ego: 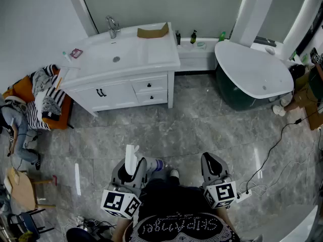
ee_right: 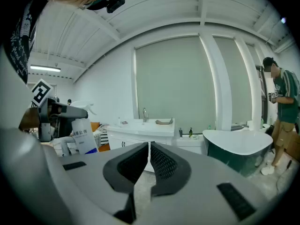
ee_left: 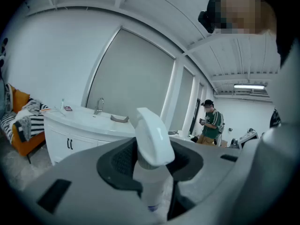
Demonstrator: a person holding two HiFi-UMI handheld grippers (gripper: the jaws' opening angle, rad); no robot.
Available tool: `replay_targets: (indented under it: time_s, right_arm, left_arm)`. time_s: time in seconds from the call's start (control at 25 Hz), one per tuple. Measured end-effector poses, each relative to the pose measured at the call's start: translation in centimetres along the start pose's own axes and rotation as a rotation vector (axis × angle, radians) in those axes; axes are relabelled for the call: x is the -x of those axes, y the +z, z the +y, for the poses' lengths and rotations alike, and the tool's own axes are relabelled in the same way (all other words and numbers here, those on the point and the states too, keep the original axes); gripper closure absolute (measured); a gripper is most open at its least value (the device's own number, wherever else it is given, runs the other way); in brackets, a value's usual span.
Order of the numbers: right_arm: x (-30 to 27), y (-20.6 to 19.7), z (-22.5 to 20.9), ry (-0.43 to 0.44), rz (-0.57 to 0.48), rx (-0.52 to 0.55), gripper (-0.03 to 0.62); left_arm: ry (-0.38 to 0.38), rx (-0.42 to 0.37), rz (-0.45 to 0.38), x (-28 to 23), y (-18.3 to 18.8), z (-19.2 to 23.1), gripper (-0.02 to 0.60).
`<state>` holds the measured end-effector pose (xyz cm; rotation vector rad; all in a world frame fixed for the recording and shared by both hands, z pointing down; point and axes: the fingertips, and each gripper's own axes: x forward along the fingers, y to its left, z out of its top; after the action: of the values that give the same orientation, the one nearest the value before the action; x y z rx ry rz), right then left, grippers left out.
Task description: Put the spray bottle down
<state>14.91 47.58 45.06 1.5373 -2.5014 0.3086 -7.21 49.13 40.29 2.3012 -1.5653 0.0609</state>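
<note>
One white spray bottle (ee_left: 151,142) sat trigger head up between the jaws of the left gripper (ego: 135,166). They were spread wide yet clamped just under the head, well out on the floor in front of the single white vanity (ego: 126,74). The right gripper (ee_right: 149,159), second of the two, had its jaws all but together on nothing. The left jaws hid the bottle's lower body, and its label print was too small to read. One bathtub (ego: 252,74) stood right of the vanity.

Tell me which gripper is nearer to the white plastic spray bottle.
Left. The left gripper is clamped on the white plastic spray bottle, which stands upright between its jaws. The right gripper is shut and empty, off to the bottle's right, not touching it.
</note>
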Motion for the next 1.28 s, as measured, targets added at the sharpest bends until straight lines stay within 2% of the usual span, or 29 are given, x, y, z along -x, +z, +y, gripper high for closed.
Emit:
replay_targets:
  time_s: [0.44, 0.72, 0.88, 1.04, 1.28]
  right_arm:
    - [1.1, -1.0, 0.3, 0.076, 0.017, -0.006, 0.565]
    - [-0.1, -0.6, -0.4, 0.094, -0.006, -0.076, 0.565]
    - [-1.2, -0.7, -0.7, 0.109, -0.008, -0.073, 0.565]
    - [-2.9, -0.3, -1.8, 0.085, -0.001, -0.089, 0.565]
    - [-9.0, 0.9, -2.4, 0.069, 0.033, -0.096, 0.565]
  left_arm:
    - [0.004, 0.044, -0.038, 1.0, -0.1, -2.3, 0.431]
    - [0.033, 0.054, -0.035, 0.7, 0.2, -1.2, 0.430]
    - [0.022, 0.059, -0.034, -1.1, 0.4, -0.8, 0.430]
    - [-0.020, 0.073, -0.030, -4.0, 1.2, -0.2, 0.430]
    - [-0.056, 0.076, -0.026, -9.1, 3.4, 3.6, 0.430]
